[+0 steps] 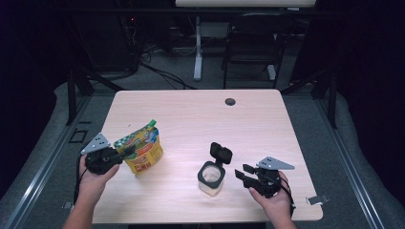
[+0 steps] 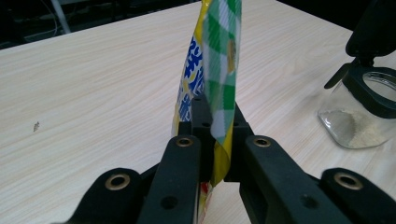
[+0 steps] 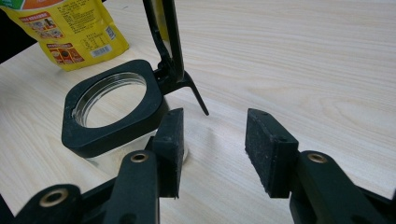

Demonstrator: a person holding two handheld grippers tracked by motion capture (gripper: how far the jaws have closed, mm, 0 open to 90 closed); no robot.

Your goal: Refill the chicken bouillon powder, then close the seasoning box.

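Pouch [image 2: 212, 70] edge pinched by left gripper [image 2: 215, 140], clearest close up.

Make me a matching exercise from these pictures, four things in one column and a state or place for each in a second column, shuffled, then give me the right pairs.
Things:
1. yellow pouch
2. glass jar
3. left gripper
4. right gripper

States:
A. jaws apart, nothing between them
B. black flip lid standing open, a little pale powder at the bottom
C. pinched by one edge, upright at the left of the table
D. closed on a thin edge of packaging

Pairs: 1-C, 2-B, 3-D, 4-A
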